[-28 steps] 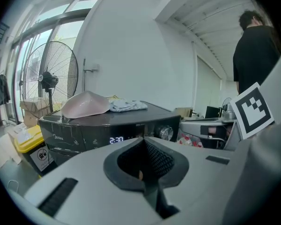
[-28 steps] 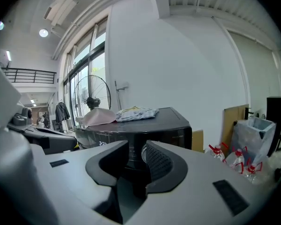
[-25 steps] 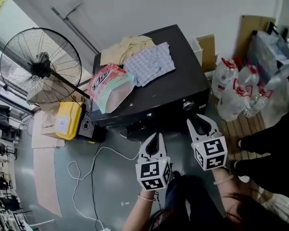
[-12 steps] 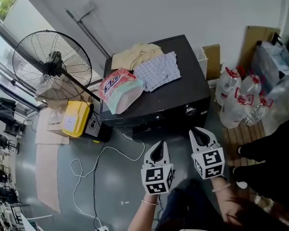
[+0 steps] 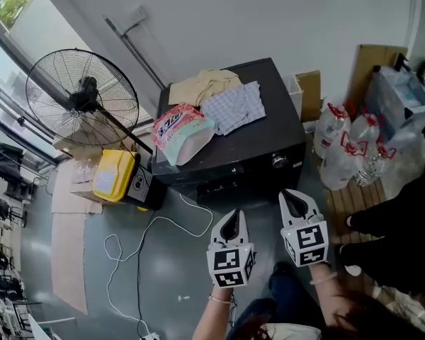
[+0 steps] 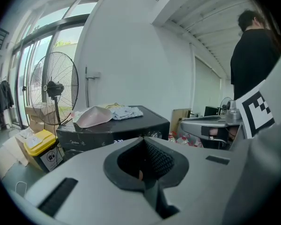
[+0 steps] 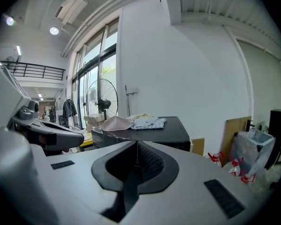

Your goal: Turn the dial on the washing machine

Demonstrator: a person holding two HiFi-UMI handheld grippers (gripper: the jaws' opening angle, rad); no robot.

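Observation:
The black washing machine (image 5: 263, 139) stands ahead of me, with its silver dial (image 5: 278, 161) on the front panel near the right corner. Both grippers hang in the air in front of it, touching nothing. My left gripper (image 5: 230, 216) is shut and empty, below and left of the dial. My right gripper (image 5: 292, 194) sits just below the dial, its jaws closing to shut with nothing between them. In the left gripper view the machine (image 6: 98, 136) and a bit of the dial (image 6: 154, 134) show over the jaws. The right gripper view shows the machine's top (image 7: 171, 124); the dial is hidden.
A pink detergent bag (image 5: 177, 129) and folded clothes (image 5: 230, 105) lie on the machine. A standing fan (image 5: 81, 98) and a yellow box (image 5: 113, 176) are to the left, with a white cable (image 5: 138, 239) on the floor. Water bottles (image 5: 340, 144) and a person in black (image 5: 404, 239) stand right.
The right gripper's jaws have come together from partly open. The machine has drifted right and slightly farther off in the head view, while both grippers stay low in front of it.

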